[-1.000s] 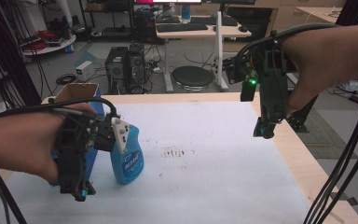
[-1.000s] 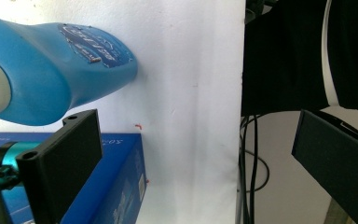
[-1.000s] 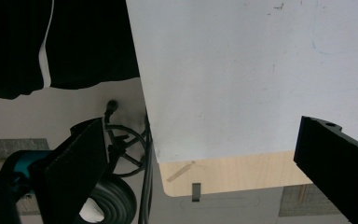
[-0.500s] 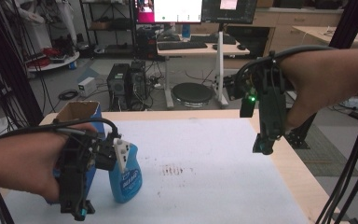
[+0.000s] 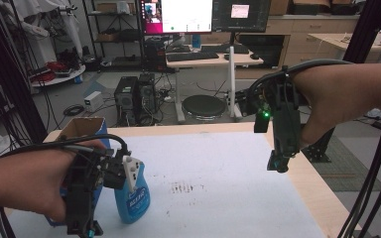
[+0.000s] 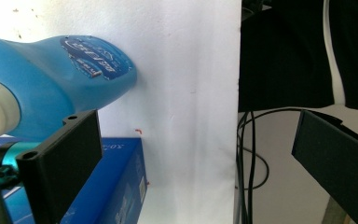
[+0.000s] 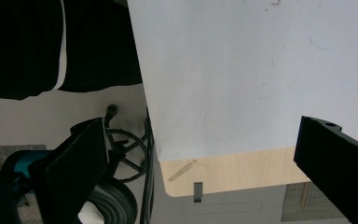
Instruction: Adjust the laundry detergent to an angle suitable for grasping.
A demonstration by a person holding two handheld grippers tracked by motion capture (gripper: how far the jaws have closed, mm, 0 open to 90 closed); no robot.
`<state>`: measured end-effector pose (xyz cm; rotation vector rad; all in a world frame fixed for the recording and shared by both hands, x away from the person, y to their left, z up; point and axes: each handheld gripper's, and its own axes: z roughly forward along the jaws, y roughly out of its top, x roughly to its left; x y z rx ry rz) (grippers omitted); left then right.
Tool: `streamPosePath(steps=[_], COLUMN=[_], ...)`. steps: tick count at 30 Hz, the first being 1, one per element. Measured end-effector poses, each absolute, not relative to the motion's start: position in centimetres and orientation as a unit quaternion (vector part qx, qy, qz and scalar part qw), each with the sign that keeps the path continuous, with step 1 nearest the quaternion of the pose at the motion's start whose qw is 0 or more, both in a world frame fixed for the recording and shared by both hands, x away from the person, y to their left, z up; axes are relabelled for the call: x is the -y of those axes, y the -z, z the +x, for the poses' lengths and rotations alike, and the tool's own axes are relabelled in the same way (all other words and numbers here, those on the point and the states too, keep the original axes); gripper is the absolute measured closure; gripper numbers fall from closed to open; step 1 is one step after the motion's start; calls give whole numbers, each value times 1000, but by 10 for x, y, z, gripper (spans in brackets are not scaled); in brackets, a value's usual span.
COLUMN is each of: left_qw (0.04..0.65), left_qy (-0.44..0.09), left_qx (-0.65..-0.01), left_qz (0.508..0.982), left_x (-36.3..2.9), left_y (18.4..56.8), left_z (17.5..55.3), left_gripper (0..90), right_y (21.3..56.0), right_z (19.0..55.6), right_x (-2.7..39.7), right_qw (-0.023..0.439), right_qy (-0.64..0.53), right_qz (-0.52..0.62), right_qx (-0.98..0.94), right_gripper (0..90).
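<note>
Left gripper [image 5: 87, 230] hovering wide open, just beside blue spray bottle [image 5: 133, 198] standing at bench's [image 5: 228, 198] 8 o'clock. Plastic looks smooth, probably slippery; waisted neck is likely the best grip.

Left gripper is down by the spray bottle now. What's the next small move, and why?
Probably shift the left gripper sideways toward the bottle until its neck sits between the jaws, then close. The jaws stand wide open with nothing between them, and the bottle stands upright just off to one side, against the blue box.
</note>
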<state>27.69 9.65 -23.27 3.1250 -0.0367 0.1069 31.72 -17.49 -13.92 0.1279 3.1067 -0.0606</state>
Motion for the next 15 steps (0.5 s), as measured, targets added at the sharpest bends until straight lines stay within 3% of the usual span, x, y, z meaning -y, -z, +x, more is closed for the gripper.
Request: streamPosePath(steps=[15], left_qw=[7], left_qy=[-35], left_qx=[14], left_qz=[999], left_x=[-97], left_y=[235], left_z=[279], left_gripper=[17], right_y=[138], right_z=[318], right_x=[173], right_qw=[17], right_qy=[18], right_qz=[42], right_qx=[-999], right_gripper=[20])
